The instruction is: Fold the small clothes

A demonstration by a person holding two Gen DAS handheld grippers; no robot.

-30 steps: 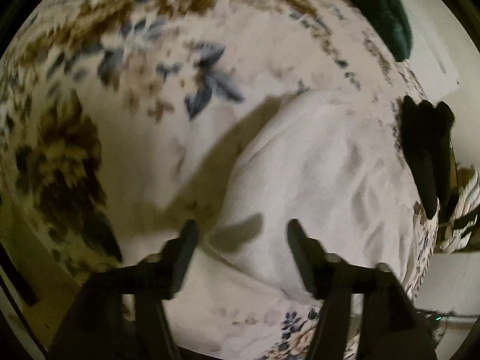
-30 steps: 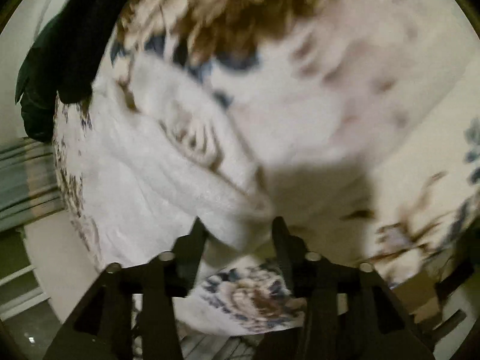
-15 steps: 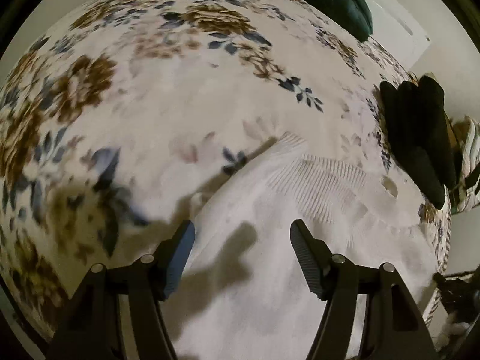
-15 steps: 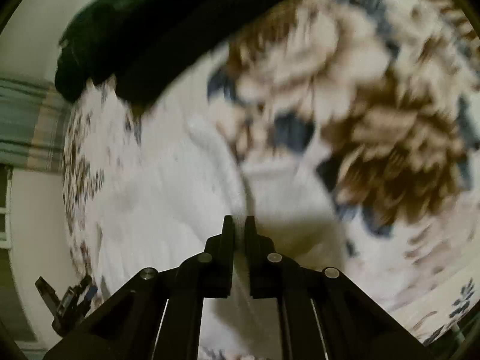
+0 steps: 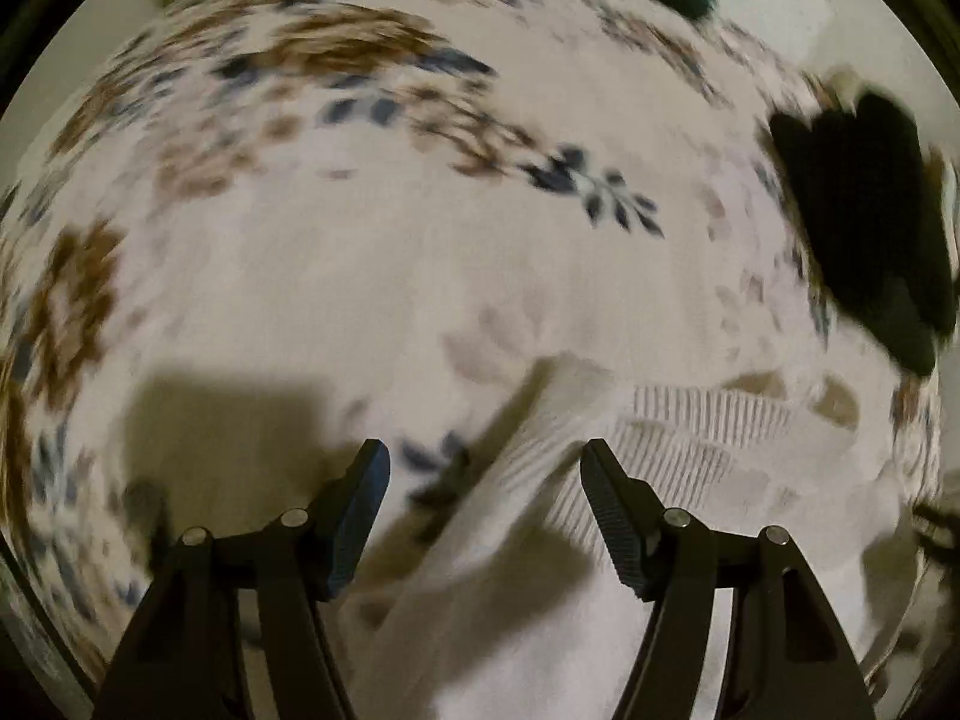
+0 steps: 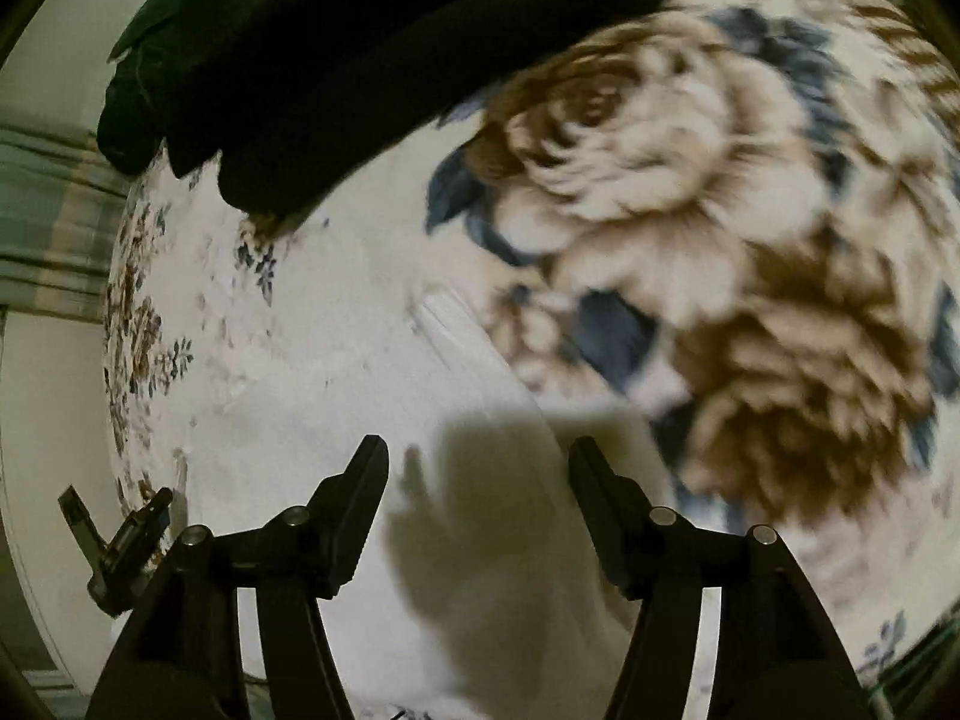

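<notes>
Left wrist view, garment: a white knit garment (image 5: 630, 516) with a ribbed band lies flat on the floral bedspread (image 5: 372, 276), its left edge running up between the jaws.
Left wrist view, jaws: the left gripper (image 5: 485, 474) stands wide open, empty, above the cloth edge; contact cannot be told.
Left wrist view, surroundings: a dark garment (image 5: 864, 222) lies well apart at right.
Right wrist view, garment: the white knit garment (image 6: 336, 420) spreads below and left, its edge passing between the jaws.
Right wrist view, jaws: the right gripper (image 6: 477, 468) is wide open, holding nothing, casting a shadow on the cloth.
Right wrist view, surroundings: the dark garment (image 6: 372, 48) lies beyond, at top.
Step, judged: choosing the next grip. Seat each jaw pair astride one edge, pinch a single layer, lift evenly so the fold stays square.
</notes>
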